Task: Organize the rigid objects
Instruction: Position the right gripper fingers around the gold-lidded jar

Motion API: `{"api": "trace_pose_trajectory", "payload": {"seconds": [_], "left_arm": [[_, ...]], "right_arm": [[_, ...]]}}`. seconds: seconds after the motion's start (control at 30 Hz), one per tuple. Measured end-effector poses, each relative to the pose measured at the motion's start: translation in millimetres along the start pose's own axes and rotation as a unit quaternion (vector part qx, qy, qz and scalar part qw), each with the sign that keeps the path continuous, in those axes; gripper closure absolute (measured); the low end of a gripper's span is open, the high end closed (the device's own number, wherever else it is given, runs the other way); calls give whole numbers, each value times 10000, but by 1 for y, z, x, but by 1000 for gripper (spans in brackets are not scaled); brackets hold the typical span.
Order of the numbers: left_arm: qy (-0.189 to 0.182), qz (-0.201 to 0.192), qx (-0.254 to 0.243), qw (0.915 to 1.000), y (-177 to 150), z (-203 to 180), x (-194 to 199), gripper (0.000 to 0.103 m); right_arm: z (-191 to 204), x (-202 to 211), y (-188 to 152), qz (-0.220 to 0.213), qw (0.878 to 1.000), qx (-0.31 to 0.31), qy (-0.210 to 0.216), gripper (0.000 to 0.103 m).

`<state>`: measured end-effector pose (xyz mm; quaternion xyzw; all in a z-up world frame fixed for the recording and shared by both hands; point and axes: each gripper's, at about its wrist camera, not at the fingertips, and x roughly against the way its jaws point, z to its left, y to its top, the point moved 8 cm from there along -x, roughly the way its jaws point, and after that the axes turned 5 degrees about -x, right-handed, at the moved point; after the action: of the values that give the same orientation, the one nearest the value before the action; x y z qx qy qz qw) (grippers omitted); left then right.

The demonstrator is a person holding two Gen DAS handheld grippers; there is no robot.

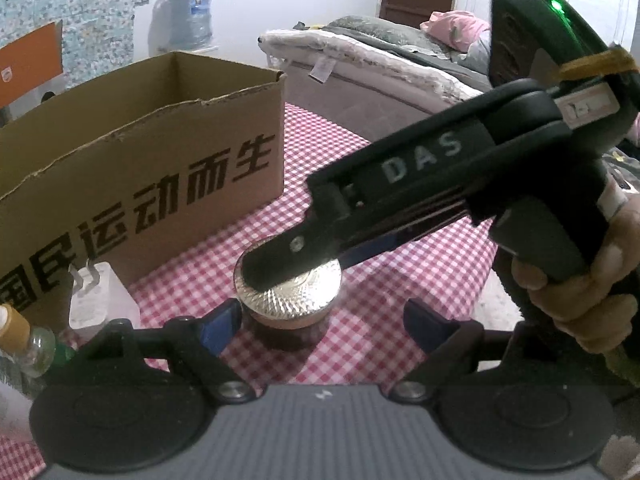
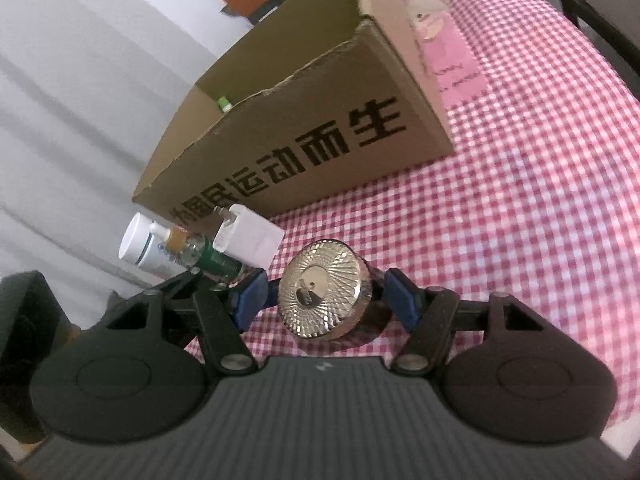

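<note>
Jar sits lower centre in the right wrist view, on the checked bench: short, squat, dark brown glass w/ gold ribbed lid; it appears upright, short axis vertical, lid up. Right tongs straddle it, pads apart, contact can't be confirmed. Left tongs gape wide just beside it, empty; cardboard box stands open-topped, upper left.

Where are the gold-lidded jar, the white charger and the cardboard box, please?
gold-lidded jar [image 2: 322, 288]: right wrist view, lid top.
white charger [image 2: 250, 240]: right wrist view, flat side.
cardboard box [image 1: 160, 168]: left wrist view, printed front wall.
</note>
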<state>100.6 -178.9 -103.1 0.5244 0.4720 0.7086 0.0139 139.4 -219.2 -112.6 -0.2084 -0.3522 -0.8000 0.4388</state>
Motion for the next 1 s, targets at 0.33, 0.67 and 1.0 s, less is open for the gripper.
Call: {"api": "trace_pose_trajectory", "payload": {"seconds": [0.33, 0.67, 1.0], "left_arm": [[-39, 17, 218, 9998, -23, 12, -5, 13], [-284, -112, 479, 9984, -29, 18, -2, 0], [-322, -163, 454, 9983, -27, 19, 2, 0]], "right_arm": [[-26, 8, 0, -363, 9964, -726, 232, 15], [-28, 12, 0, -502, 9905, -1144, 577, 1], [-28, 14, 0, -493, 9888, -1215, 717, 1]]}}
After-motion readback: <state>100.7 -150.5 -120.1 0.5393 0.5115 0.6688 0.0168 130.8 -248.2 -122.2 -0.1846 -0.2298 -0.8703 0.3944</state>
